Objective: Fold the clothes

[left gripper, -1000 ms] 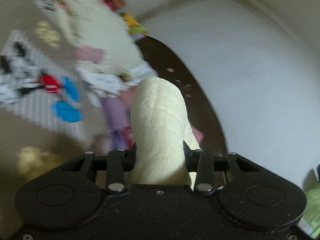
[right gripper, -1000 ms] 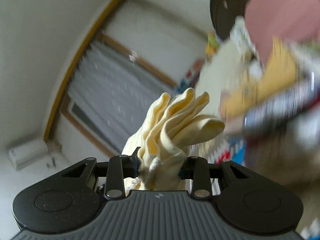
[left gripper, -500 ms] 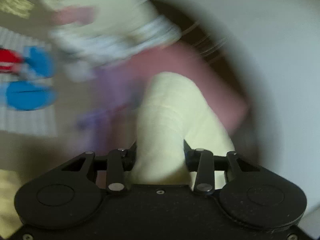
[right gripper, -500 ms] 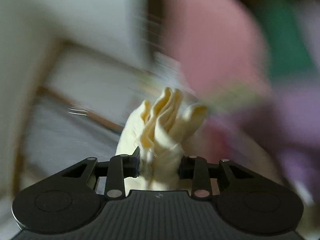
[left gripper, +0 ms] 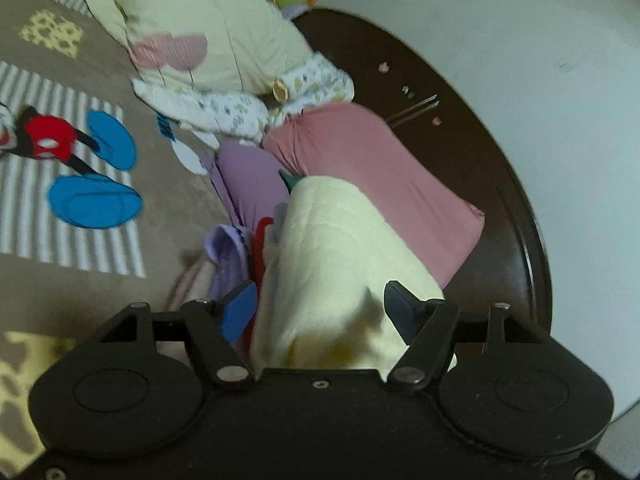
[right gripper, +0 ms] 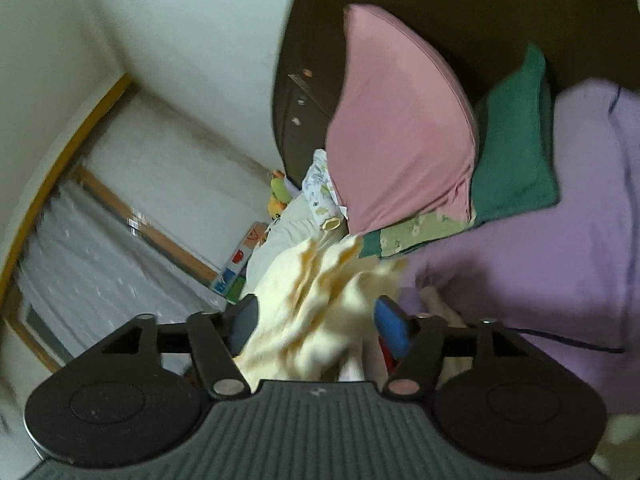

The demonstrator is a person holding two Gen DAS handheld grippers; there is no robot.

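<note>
A pale yellow folded garment (left gripper: 340,248) rests on top of a stack of folded clothes: a pink piece (left gripper: 380,184), a purple one (left gripper: 248,176) and, in the right wrist view, a green one (right gripper: 516,160). My left gripper (left gripper: 320,302) stands open, its fingers spread on either side of the yellow cloth's near end. The right gripper (right gripper: 316,314) is open too, with the bunched edge of the yellow garment (right gripper: 320,292) lying loose between its fingers. The pink piece (right gripper: 400,128) and purple piece (right gripper: 540,260) lie just beyond it.
A cream quilt with pink flowers (left gripper: 200,28) and a printed baby garment (left gripper: 248,108) lie behind the stack. Dark wooden furniture (left gripper: 480,140) curves along the white wall. A brown rug with a cartoon figure (left gripper: 52,140) spreads to the left. Window blinds (right gripper: 100,248) show at the right view's left.
Both grippers swung down onto the stack with the yellow garment, then opened and let go of it. The cloth now rests on the pile.
</note>
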